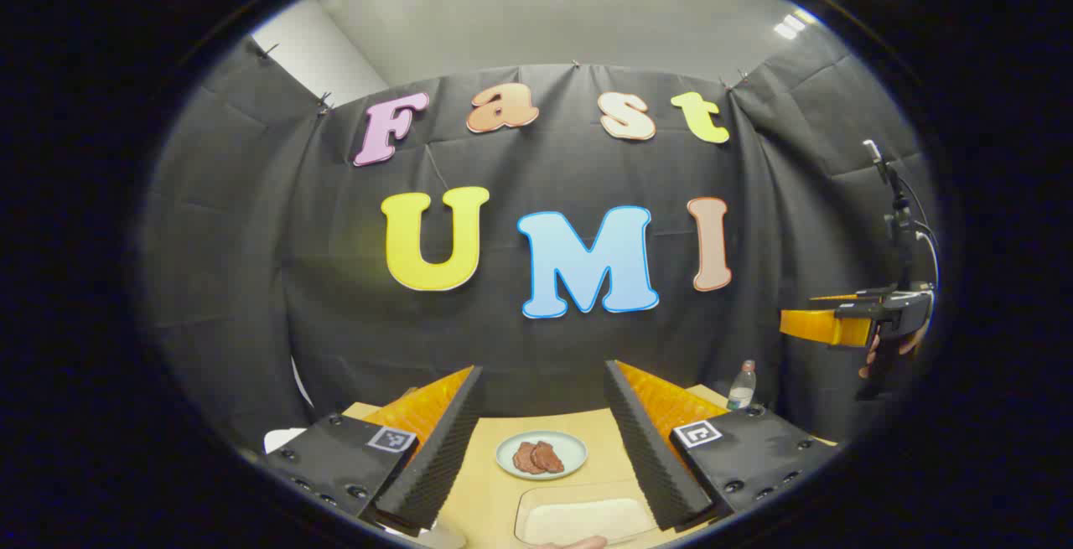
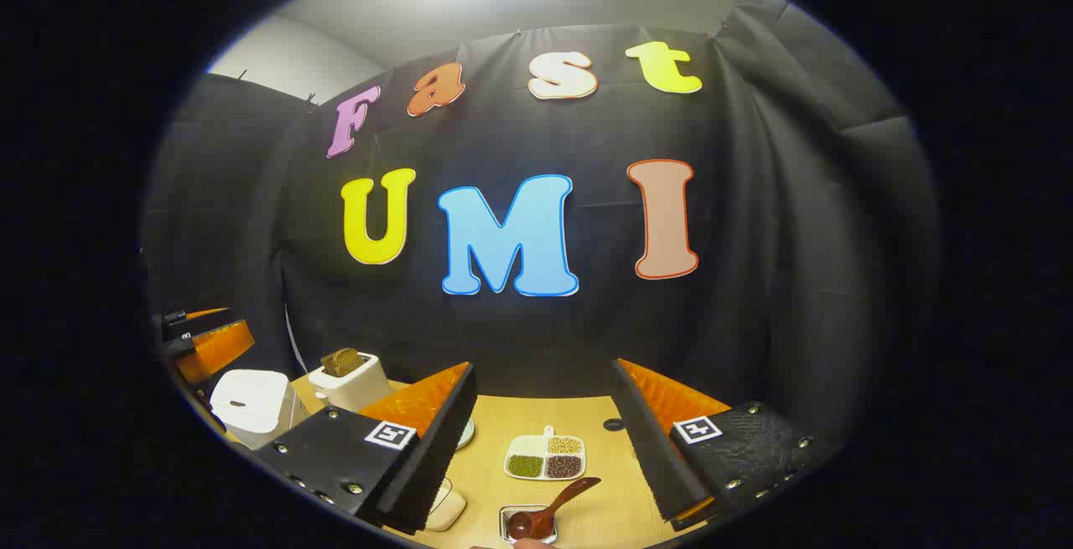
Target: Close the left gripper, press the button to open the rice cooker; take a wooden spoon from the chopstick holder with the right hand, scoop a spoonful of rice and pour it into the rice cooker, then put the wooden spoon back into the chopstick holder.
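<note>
Both grippers, left (image 1: 541,457) and right (image 2: 536,457), hover with jaws wide, holding nothing. The rice cooker (image 2: 249,401) sits near the counter's (image 2: 536,415) left edge; the wooden spoon (image 2: 549,511) seemingly rests in a small holder (image 2: 528,524) at the near edge.

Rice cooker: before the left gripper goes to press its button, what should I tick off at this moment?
1. Left gripper shut for pressing: not ok, its fingers stand wide apart.
2. Rice cooker lid down: ok.
3. Button position clear: cannot tell, too small in the right gripper view.
4. Right gripper open and holding nothing: ok.
5. Wooden spoon resting in the chopstick holder: ok.
6. Rice tray filled: ok.
</note>
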`<state>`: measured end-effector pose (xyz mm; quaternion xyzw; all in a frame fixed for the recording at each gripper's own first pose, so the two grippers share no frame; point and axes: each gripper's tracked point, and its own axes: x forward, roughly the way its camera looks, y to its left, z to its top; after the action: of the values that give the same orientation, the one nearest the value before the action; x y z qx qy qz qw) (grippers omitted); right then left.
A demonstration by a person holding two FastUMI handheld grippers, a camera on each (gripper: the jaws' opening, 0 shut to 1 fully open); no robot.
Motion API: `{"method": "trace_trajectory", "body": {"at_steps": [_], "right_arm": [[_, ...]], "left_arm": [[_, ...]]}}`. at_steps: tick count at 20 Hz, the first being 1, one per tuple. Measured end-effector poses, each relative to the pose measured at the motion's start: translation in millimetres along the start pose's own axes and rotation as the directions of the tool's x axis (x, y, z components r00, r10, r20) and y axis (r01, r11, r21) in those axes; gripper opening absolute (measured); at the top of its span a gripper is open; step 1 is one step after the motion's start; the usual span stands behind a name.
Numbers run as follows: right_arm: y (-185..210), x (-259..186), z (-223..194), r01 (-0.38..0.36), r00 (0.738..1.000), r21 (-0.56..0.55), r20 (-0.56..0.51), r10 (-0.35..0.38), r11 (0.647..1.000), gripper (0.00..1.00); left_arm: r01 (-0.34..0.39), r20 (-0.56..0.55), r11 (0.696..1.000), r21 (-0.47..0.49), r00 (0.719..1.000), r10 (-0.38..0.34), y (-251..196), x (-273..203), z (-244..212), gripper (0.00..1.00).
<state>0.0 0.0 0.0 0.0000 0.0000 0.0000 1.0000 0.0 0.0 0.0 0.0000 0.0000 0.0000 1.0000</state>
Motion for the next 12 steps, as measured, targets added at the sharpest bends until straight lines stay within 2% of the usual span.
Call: {"method": "trace_trajectory", "body": {"at_steps": [12], "right_arm": [[9.6,-19.3,6.2,-0.020,1.000,-0.013,0.019,0.021,1.000,0.96]], "left_arm": [[-0.007,-0.016,1.000,-0.024,1.000,0.007,13.2,-12.7,-12.4,0.92]]}}
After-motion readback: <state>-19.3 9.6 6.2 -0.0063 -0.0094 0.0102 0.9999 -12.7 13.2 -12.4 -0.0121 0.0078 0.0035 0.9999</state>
